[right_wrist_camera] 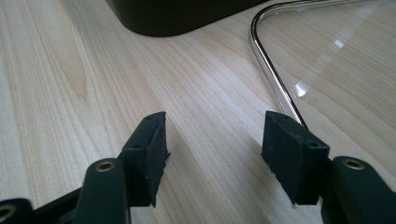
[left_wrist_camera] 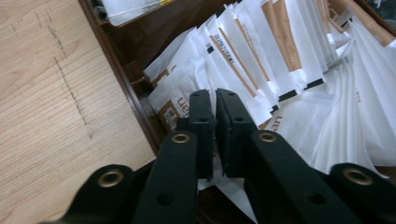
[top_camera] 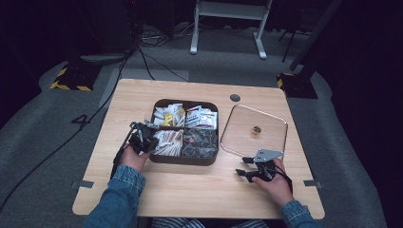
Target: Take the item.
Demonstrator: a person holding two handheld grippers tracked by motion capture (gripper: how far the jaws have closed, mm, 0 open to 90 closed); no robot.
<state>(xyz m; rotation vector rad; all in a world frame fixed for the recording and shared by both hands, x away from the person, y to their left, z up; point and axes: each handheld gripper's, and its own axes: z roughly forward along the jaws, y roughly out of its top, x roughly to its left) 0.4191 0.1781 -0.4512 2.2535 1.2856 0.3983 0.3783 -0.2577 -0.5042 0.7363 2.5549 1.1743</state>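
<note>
Worktop (top_camera: 190, 190) carries a dark compartment box (top_camera: 185, 160) and a glass lid (top_camera: 237, 142) lying just ahead of the right gripper (right_wrist_camera: 212, 140), whose jaws stand spread over bare wood. Left gripper (left_wrist_camera: 215, 112) is pressed nearly together over the white and brown sachets (left_wrist_camera: 243, 60) beneath its tips; whether one is pinched is unclear. Sachets look light, thin and slippery; best taken by an edge.

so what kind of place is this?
Probably a lab or recording studio, not a home: a lone wooden table on grey carpet, loose cables across the floor, hazard-striped stand bases and dark surroundings.
</note>
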